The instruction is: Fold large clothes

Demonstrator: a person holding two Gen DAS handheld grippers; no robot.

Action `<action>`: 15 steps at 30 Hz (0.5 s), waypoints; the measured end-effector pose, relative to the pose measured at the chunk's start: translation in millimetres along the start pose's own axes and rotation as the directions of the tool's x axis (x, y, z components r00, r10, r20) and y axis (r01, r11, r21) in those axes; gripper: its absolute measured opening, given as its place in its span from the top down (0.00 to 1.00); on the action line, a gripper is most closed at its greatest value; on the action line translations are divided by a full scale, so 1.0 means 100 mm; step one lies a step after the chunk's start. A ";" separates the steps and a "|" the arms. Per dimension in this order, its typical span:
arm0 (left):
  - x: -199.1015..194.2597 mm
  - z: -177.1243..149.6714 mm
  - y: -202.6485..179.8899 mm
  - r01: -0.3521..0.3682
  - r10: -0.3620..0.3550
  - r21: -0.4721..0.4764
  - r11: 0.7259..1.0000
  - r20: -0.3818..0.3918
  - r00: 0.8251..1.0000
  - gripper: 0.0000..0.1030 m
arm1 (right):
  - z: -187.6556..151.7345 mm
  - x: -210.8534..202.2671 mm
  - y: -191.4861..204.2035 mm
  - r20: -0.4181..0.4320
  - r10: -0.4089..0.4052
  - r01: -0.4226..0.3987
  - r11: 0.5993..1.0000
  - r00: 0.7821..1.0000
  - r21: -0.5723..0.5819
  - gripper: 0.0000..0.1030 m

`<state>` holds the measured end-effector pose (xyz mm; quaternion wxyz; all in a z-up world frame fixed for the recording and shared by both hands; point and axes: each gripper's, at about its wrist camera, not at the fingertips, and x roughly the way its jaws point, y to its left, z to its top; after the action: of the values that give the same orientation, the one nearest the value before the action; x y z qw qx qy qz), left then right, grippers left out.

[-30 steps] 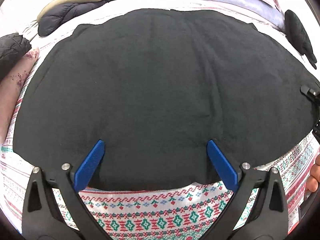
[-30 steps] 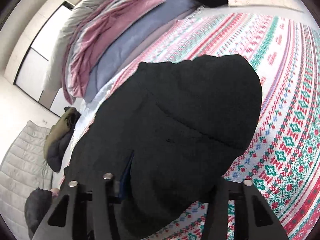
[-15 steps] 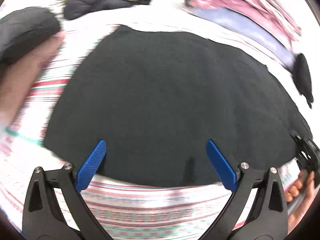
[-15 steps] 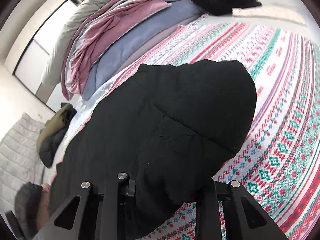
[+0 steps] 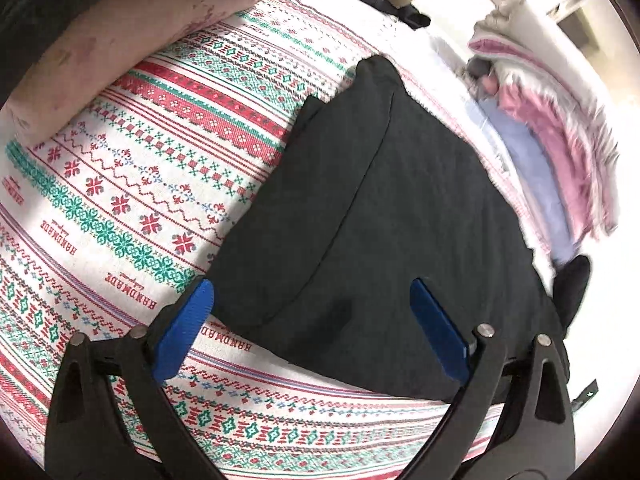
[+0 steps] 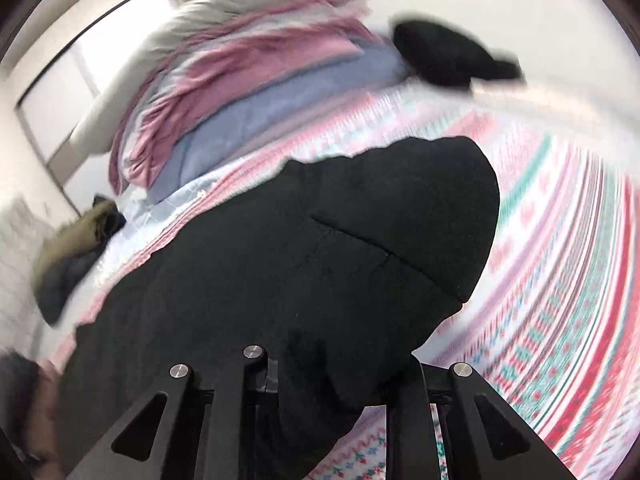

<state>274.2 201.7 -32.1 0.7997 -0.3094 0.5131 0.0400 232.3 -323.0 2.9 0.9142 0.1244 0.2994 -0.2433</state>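
A large black fleece garment (image 5: 384, 208) lies folded and flat on a bed cover with a red, green and white knit pattern (image 5: 132, 184). My left gripper (image 5: 316, 324) is open, its blue fingers (image 5: 184, 320) hovering over the garment's near left corner. In the right wrist view the same garment (image 6: 320, 264) shows its hood end. My right gripper (image 6: 332, 376) has black cloth bunched over its jaws, and its fingertips are hidden by the fabric.
A stack of pink, lilac and grey bedding (image 6: 248, 80) lies at the far side. A small black item (image 6: 448, 56) sits beside it. A dark and olive jacket (image 6: 72, 256) lies at the far left. A person's leg (image 5: 120, 40) rests on the cover.
The left gripper has swung left and turned, now over the garment's left corner, still open. The right gripper has shifted a little, with cloth still over its jaws. Both views are motion blurred.
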 end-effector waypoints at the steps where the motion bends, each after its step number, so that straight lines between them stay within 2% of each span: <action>1: -0.05 0.02 0.04 0.026 -0.026 -0.013 1.000 0.006 1.000 0.09 | 0.02 -0.05 0.11 0.021 -0.012 0.013 0.999 1.000 -0.042 0.80; 3: -0.15 0.05 0.09 0.044 -0.043 -0.032 0.998 0.029 0.999 0.09 | 0.07 -0.20 0.42 0.088 -0.029 0.041 0.990 0.996 -0.137 0.80; 5: -0.21 0.07 0.12 0.055 -0.053 -0.050 0.997 0.044 0.998 0.09 | 0.08 -0.41 0.80 0.191 0.010 0.036 0.971 0.981 -0.236 0.80; 7: -0.25 0.12 0.17 0.091 -0.089 -0.064 0.994 0.034 0.996 0.09 | 0.00 -0.65 1.25 0.294 0.085 0.025 0.936 0.952 -0.351 0.80; 8: -0.27 0.14 0.19 0.112 -0.110 -0.073 0.991 0.028 0.994 0.09 | -0.12 -0.76 1.52 0.341 0.130 0.034 0.900 0.931 -0.435 0.80; 9: -0.28 0.17 0.21 0.127 -0.125 -0.079 0.989 0.028 0.992 0.09 | -0.32 -0.88 1.86 0.380 0.195 0.051 0.835 0.904 -0.548 0.80; 10: -0.33 0.19 0.22 0.143 -0.140 -0.083 0.986 0.036 0.989 0.09 | -0.48 -0.93 2.07 0.394 0.237 0.065 0.783 0.888 -0.619 0.80; 11: -0.38 0.20 0.23 0.148 -0.144 -0.081 0.986 0.050 0.988 0.09 | -0.76 -1.00 2.35 0.397 0.304 0.086 0.691 0.866 -0.717 0.80; 12: -0.42 0.21 0.21 0.145 -0.140 -0.076 0.986 0.063 0.988 0.09 | -0.99 -1.02 2.53 0.385 0.349 0.099 0.618 0.855 -0.780 0.80; 13: -0.47 0.21 0.19 0.136 -0.131 -0.064 0.989 0.082 0.988 0.09 | -1.31 -1.02 2.75 0.349 0.401 0.103 0.521 0.847 -0.848 0.80; 14: -0.51 0.21 0.16 0.128 -0.123 -0.049 0.991 0.098 0.988 0.09 | -1.62 -0.98 2.91 0.296 0.438 0.090 0.433 0.849 -0.897 0.80; 15: -0.55 0.21 0.13 0.125 -0.121 -0.033 0.992 0.108 0.987 0.09 | -1.91 -0.90 3.05 0.235 0.454 0.067 0.356 0.860 -0.932 0.80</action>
<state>259.9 237.3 14.1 0.8205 -0.3537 0.4488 0.0171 234.6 41.2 -67.8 0.8904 -0.4291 0.1410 0.0566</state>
